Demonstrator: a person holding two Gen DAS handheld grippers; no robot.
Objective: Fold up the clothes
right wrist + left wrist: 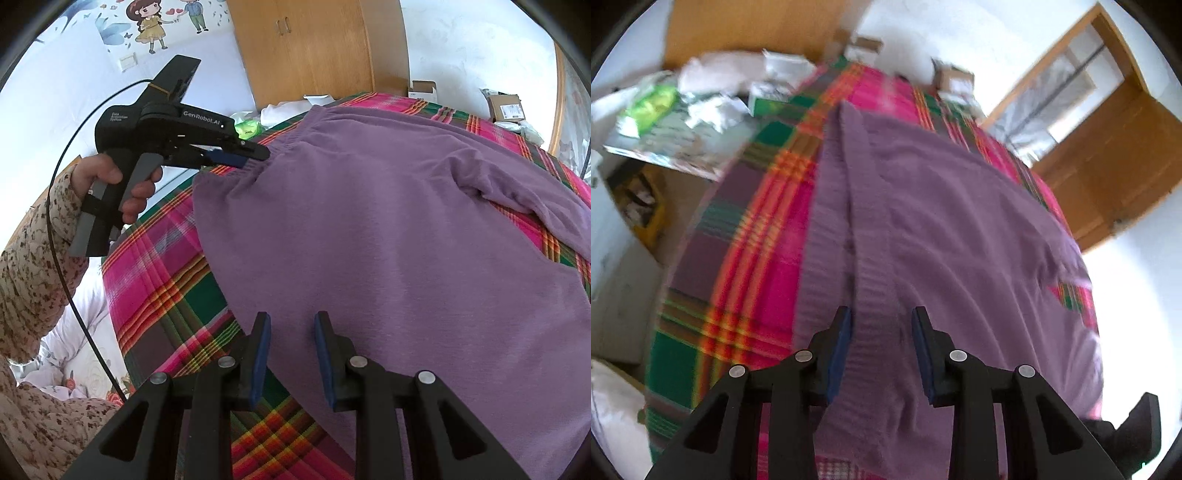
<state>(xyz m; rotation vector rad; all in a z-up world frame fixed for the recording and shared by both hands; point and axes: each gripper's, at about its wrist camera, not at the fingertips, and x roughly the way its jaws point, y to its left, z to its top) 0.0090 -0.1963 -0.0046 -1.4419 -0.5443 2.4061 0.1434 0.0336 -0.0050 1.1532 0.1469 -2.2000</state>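
A purple knit garment (960, 221) lies spread on a pink and green plaid bedspread (757, 258). Its ribbed hem (875, 288) runs up between the fingers of my left gripper (882, 321). In the right wrist view the left gripper (258, 153) pinches that hem at the far left corner of the garment (388, 221), where the cloth puckers around its tip. My right gripper (292, 321) hovers over the near left edge. Its pads stand apart, with flat cloth under the gap. One sleeve (535, 199) lies folded across at the right.
The bedspread (166, 280) shows bare to the left of the garment. A person's hand (110, 173) in a floral sleeve holds the left tool, and a black cable (62, 258) trails from it. Bags and papers (683, 103), cardboard boxes (506, 107), a wardrobe (314, 48) and a wooden door (1108, 147) surround the bed.
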